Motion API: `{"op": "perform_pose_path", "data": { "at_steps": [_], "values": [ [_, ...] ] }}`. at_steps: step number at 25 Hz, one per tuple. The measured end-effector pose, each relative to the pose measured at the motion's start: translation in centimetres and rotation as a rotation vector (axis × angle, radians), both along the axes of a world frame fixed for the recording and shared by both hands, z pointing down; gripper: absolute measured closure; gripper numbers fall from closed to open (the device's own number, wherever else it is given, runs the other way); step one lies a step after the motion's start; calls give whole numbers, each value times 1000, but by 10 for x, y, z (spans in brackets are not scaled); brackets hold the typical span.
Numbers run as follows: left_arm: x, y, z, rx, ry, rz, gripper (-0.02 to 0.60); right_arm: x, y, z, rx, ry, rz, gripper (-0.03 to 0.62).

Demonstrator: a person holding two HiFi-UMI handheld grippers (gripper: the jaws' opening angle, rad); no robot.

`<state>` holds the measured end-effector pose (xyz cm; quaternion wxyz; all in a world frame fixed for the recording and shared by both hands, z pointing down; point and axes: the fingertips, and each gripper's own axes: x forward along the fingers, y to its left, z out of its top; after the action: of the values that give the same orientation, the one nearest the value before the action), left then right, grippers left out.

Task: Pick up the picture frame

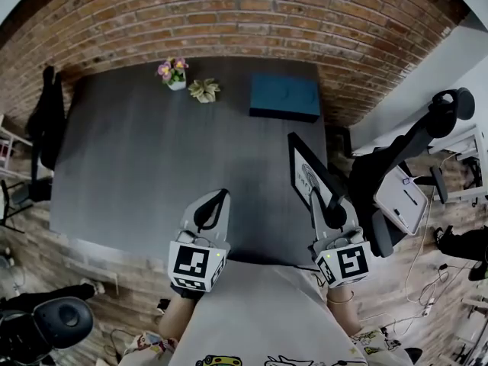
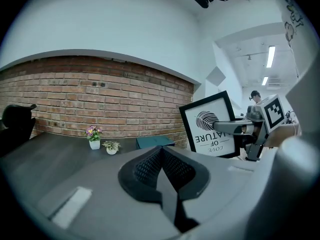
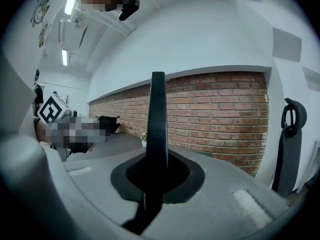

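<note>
The black-rimmed rectangular picture frame with a white printed sheet (image 1: 303, 172) stood on edge over the right side of the dark grey wooden table (image 1: 152, 166); whether its lower edge touched the tabletop could not be told. The right gripper (image 1: 329, 213) was clamped on the frame's rim, which rose edge-on between its pads in the right gripper view (image 3: 158, 119). The left gripper (image 1: 214, 208) hung beside it over the table's near edge, jaws pressed together with nothing between them. A flat teal box (image 1: 284, 97) and a small pot of purple flowers (image 1: 174, 73) sat by the red brick wall (image 1: 229, 14).
</note>
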<state>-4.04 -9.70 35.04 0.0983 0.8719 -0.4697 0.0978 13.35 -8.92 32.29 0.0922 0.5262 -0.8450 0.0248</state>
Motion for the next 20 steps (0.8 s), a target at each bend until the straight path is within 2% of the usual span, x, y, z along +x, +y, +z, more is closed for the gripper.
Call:
{"op": "perform_pose_path", "data": {
  "at_steps": [20],
  "values": [
    [-8, -6, 9, -21, -18, -9, 569, 1, -5, 8, -37, -37, 10, 582]
  ]
}}
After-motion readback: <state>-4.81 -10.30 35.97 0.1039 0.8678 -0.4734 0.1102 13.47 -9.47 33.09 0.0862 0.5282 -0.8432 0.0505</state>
